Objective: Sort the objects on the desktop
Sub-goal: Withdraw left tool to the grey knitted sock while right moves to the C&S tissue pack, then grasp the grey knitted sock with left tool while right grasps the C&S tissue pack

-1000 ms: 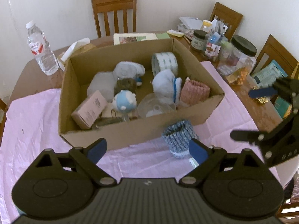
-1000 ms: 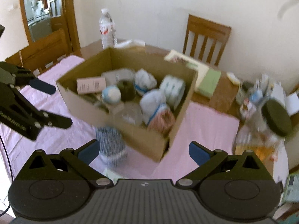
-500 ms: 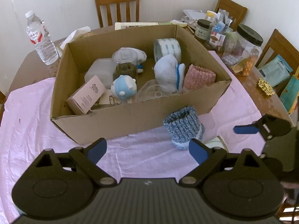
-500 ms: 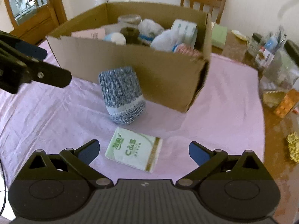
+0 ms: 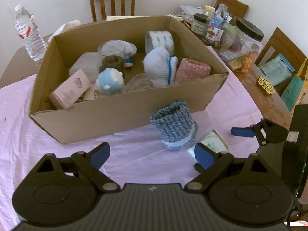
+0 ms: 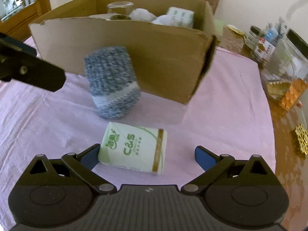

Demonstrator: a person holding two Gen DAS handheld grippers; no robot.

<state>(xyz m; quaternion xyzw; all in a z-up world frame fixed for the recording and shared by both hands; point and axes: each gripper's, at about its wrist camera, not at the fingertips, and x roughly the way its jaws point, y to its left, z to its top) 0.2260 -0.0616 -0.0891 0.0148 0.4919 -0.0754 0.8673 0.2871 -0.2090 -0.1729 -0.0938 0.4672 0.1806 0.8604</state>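
Note:
A white-and-green tissue pack (image 6: 134,149) lies on the pink cloth between the wide-open fingers of my right gripper (image 6: 148,156); its left corner is at the left pad, the right pad stands well clear. Just beyond it a blue knitted cup sleeve (image 6: 112,84) stands upright in front of the cardboard box (image 6: 134,57). In the left wrist view the sleeve (image 5: 174,125) is ahead and right of my open, empty left gripper (image 5: 153,154), the tissue pack (image 5: 210,143) peeks out behind the right finger, and the box (image 5: 115,115) holds several items.
A water bottle (image 5: 28,34) stands at the far left on the wooden table. Jars and packets (image 5: 240,40) crowd the right side, with a gold ornament (image 5: 266,85) near them. Wooden chairs (image 5: 113,0) ring the table. Pink cloth (image 5: 23,134) covers the near part.
The right gripper has dropped toward the cloth, so the tissue pack now lies between its fingers. The left gripper has sunk slightly toward the box and sleeve.

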